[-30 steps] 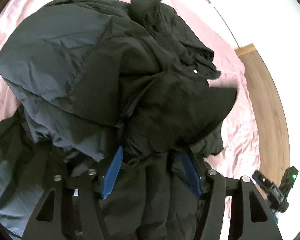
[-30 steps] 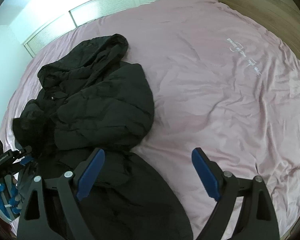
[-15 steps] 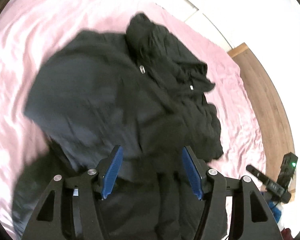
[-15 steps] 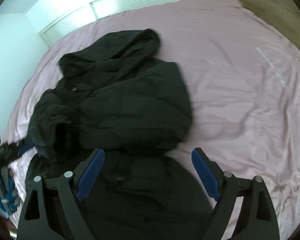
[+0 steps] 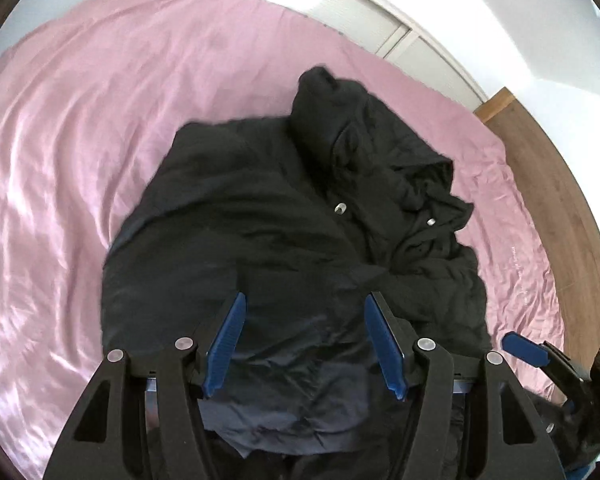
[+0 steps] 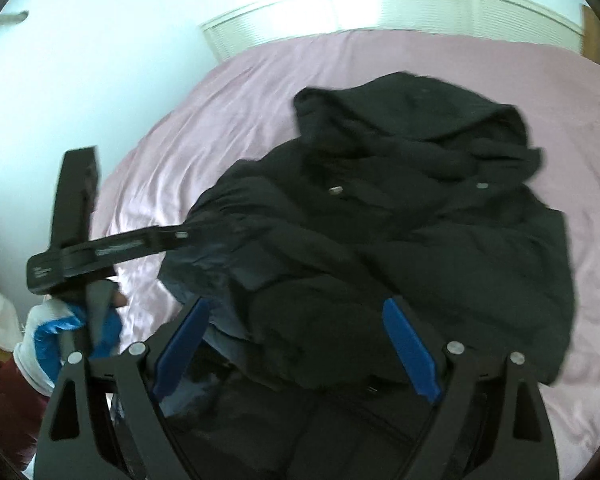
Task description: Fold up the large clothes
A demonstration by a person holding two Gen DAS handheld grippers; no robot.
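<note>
A black hooded jacket point(image 5: 284, 216) lies crumpled on the pink bed sheet point(image 5: 68, 168), hood toward the far wall. My left gripper point(image 5: 304, 344) hangs over the jacket's near part with its jaws half closed on a thick fold of the fabric. In the right wrist view its finger point(image 6: 148, 242) reaches into the jacket's point(image 6: 420, 240) left edge, where a bluish lining shows. My right gripper point(image 6: 296, 344) stands wide open above the jacket's near hem with nothing pressed between its pads. It also shows at the lower right as the right gripper point(image 5: 540, 354).
White louvred closet doors point(image 6: 400, 8) stand beyond the bed's far edge. Wooden floor point(image 5: 556, 184) runs along the right side of the bed. A person's hand in a white and blue glove point(image 6: 56, 328) holds the left gripper. Bare sheet surrounds the jacket.
The raised bulk of the jacket has dropped away from the left camera and lies flatter on the bed. My right gripper has swung left from bare sheet to over the jacket.
</note>
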